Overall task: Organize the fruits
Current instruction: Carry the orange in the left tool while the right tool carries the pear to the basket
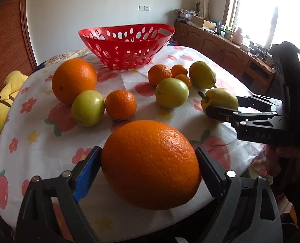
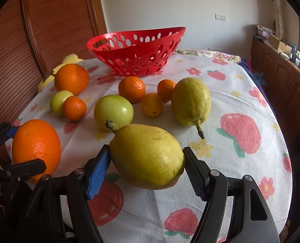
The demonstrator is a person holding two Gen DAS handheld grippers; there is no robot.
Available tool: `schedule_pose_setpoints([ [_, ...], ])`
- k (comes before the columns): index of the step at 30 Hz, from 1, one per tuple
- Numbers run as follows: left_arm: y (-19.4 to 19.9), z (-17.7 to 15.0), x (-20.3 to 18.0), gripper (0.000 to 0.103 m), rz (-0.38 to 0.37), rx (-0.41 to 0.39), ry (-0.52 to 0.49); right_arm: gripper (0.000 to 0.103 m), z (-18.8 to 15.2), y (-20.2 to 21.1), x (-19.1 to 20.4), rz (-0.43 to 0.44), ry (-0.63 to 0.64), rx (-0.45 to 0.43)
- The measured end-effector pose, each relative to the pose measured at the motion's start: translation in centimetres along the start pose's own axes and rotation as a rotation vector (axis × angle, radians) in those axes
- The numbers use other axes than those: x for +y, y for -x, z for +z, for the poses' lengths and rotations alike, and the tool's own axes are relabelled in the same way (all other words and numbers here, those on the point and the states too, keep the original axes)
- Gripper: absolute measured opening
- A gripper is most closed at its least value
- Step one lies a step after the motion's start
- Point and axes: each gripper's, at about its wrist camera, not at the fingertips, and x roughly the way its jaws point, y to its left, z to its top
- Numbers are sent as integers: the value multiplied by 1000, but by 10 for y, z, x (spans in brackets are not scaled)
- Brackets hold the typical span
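Nearby, a large orange (image 1: 151, 165) with glossy, dimpled peel is seated between the fingers of the left gripper (image 1: 150, 166), whose pads are pressed against its sides above the flowered tablecloth (image 1: 38, 141). A yellow-green, brown-speckled pear (image 2: 146, 157) with a stubby stem is clamped by the right gripper (image 2: 146, 167). A red perforated basket (image 1: 127, 46) is set beyond the loose fruit.

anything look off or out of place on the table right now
Nothing damaged or spilled. The red basket is empty while loose fruit sits on the tablecloth; both pears lie on their sides.
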Motion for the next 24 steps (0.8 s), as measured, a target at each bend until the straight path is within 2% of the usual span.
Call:
schedule_pose_setpoints([
  [3, -6, -2, 5, 90, -25, 23, 24, 73, 1, 0, 0, 0, 2, 1],
  [11, 7, -5, 7, 88, -30, -38, 28, 73, 0, 1, 1, 4, 9, -1],
  [17, 33, 20, 6, 88, -57, -113, 0, 73, 11, 12, 2, 29, 18, -33],
  [24, 40, 56, 15, 88, -75, -168, -32, 73, 48, 28, 4, 55, 75, -107],
])
